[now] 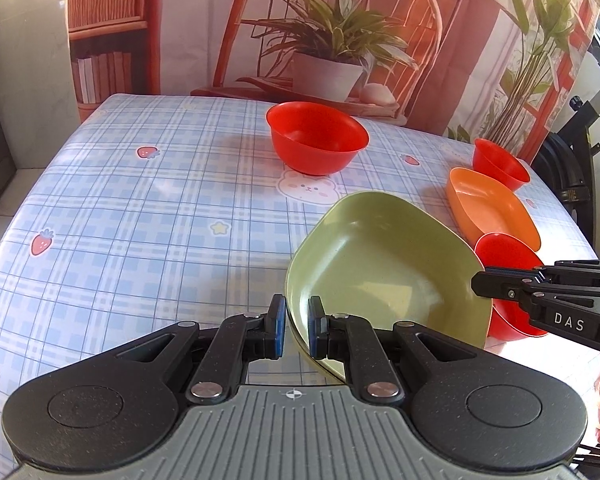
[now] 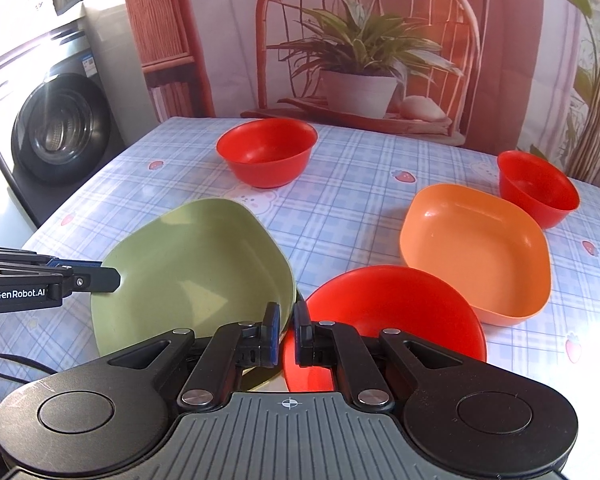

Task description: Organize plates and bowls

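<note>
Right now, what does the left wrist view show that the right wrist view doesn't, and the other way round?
Only the left wrist view: the left gripper from behind, its fingers shut on the green plate's near rim, and a black stand at the right edge.

Only the right wrist view: a washing machine at left, and the right gripper from behind, closed at the green plate's edge beside the nearest red bowl.

Both: green plate, orange plate, three red bowls, checked tablecloth, plant backdrop.
</note>
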Motion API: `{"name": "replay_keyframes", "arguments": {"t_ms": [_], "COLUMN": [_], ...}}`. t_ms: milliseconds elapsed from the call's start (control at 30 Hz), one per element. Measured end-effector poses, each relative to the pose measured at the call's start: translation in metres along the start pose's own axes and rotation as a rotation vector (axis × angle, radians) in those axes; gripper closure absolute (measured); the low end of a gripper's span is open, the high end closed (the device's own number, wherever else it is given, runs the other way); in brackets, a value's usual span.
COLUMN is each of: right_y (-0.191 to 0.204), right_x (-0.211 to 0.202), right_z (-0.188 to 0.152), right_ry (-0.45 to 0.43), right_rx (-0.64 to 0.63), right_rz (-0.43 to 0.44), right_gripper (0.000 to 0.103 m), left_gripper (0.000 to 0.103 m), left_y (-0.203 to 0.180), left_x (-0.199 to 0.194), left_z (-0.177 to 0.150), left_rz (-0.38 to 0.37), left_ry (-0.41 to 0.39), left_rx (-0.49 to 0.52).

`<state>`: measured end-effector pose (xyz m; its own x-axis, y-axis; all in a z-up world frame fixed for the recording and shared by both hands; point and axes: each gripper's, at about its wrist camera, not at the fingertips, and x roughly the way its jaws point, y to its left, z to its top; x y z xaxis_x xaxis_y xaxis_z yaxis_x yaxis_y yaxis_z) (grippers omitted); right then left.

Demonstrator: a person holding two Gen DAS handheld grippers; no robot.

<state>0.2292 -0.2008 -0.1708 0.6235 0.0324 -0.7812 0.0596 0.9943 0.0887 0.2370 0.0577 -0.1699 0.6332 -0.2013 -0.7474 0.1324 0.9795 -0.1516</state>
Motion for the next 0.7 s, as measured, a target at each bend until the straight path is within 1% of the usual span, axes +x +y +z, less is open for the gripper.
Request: {"name": "replay_keyframes", "arguments": {"t_ms": [400,567,700], "right_y": [0.005,0.008,0.012], "right_x": [0.0,-0.001,-0.003], "right_z": [-0.001,0.0,0.0], "right_ry": [0.007,0.001,-0.005], "right_rx": [-0.026,-0.039,-0.068], "right_rz": [-0.007,-0.009,-0.018], "right_gripper": [0.092,0.085,0.084], "left_gripper": [0.091,0.09,0.09], "left_y": [0.002,0.003,0.004], "left_x": [0.002,0.003,0.003], "left_z": [0.0,-0.001,-0.001], "left_rz": [0.002,0.002,0.0], "left_ry": [0.005,0.006,0.003], "left_rx": [-0.007,-0.013,-0.019]}}
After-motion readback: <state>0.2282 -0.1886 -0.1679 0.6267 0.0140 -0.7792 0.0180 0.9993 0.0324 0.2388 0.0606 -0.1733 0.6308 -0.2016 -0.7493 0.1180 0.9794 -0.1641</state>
